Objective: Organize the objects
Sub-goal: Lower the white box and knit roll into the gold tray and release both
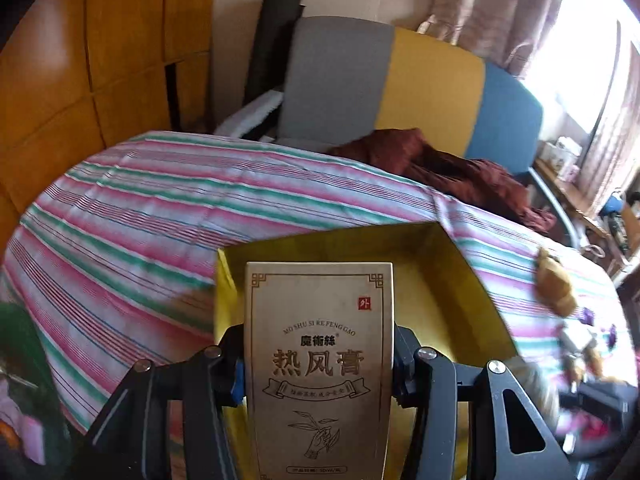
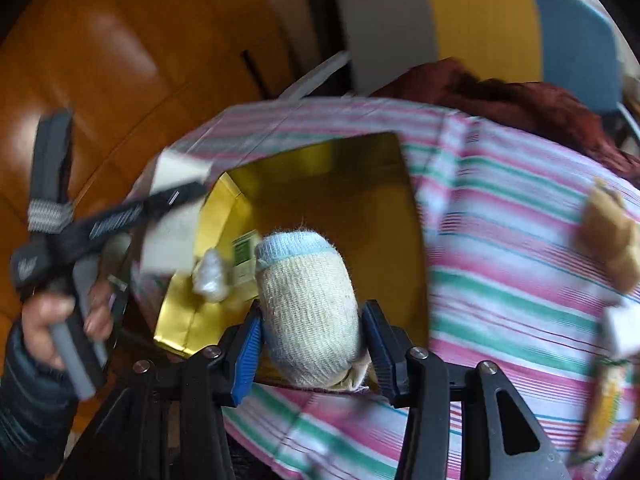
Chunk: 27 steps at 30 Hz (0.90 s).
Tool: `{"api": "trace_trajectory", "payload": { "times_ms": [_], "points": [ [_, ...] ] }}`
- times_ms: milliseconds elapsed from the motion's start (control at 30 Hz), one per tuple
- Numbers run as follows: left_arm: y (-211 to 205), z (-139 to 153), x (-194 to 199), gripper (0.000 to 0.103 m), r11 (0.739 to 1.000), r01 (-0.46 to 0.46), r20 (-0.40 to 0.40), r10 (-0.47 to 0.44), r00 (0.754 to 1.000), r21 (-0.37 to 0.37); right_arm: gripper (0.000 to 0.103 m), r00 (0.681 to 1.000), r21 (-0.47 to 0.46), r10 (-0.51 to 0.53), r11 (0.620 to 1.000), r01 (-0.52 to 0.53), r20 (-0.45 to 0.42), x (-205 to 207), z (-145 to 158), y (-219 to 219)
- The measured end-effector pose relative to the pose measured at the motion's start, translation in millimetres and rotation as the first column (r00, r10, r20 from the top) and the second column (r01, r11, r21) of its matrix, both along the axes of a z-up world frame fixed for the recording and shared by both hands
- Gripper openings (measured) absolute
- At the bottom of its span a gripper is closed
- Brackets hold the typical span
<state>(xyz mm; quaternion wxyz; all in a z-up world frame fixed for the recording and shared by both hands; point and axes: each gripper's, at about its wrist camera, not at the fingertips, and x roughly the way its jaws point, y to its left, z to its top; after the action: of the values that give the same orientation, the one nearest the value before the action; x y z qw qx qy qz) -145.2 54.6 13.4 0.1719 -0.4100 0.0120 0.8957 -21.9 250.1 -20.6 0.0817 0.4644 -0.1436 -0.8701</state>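
My left gripper (image 1: 318,364) is shut on a gold carton with Chinese print (image 1: 319,360) and holds it upright over the near part of an open gold box (image 1: 460,280). My right gripper (image 2: 312,340) is shut on a rolled cream sock with a blue cuff (image 2: 308,304), held above the near edge of the same gold box (image 2: 360,200). In the right wrist view the left gripper (image 2: 176,196) shows blurred at the left with the pale carton (image 2: 168,236). A green-labelled packet (image 2: 244,248) and a white wad (image 2: 210,274) lie in the box.
The box sits on a table under a pink, green and white striped cloth (image 1: 140,208). A small brown plush toy (image 1: 554,284) and other small items (image 2: 616,328) lie at the right. A chair with dark red clothing (image 1: 440,160) stands behind; a wooden wardrobe (image 1: 80,60) at the left.
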Motion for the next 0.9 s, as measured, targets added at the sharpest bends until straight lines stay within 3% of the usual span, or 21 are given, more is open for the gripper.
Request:
{"api": "trace_trajectory", "payload": {
  "times_ms": [100,167,367,633,900],
  "points": [
    [-4.7,-3.2,-13.0,0.057,1.0,-0.024,-0.006,0.024,1.0,-0.012,0.051,0.996,-0.022,0.089,0.996,-0.088,0.031,-13.0,-10.7,-26.7],
    [-8.7,-2.2,-15.2,0.071,0.999,-0.049,-0.017,0.049,0.999,-0.019,0.053,0.99,-0.047,0.137,0.99,-0.135,0.041,-19.9,-15.6,-42.7],
    [-24.0,1.8,5.0,0.075,0.996,-0.089,-0.034,0.09,0.995,0.013,0.054,0.979,-0.078,0.201,0.977,-0.197,0.044,-19.9,-23.4,-68.5],
    [-23.6,2.8,55.3,0.079,0.995,-0.096,-0.084,0.095,0.992,-0.007,0.058,0.997,0.06,0.079,0.995,-0.081,0.027,2.7,-16.7,-45.5],
    [-2.8,9.8,96.0,0.082,0.999,-0.037,-0.123,0.033,0.992,-0.027,0.059,0.998,0.113,-0.054,0.992,0.056,-0.024,26.2,-5.4,-15.3]
  ]
}}
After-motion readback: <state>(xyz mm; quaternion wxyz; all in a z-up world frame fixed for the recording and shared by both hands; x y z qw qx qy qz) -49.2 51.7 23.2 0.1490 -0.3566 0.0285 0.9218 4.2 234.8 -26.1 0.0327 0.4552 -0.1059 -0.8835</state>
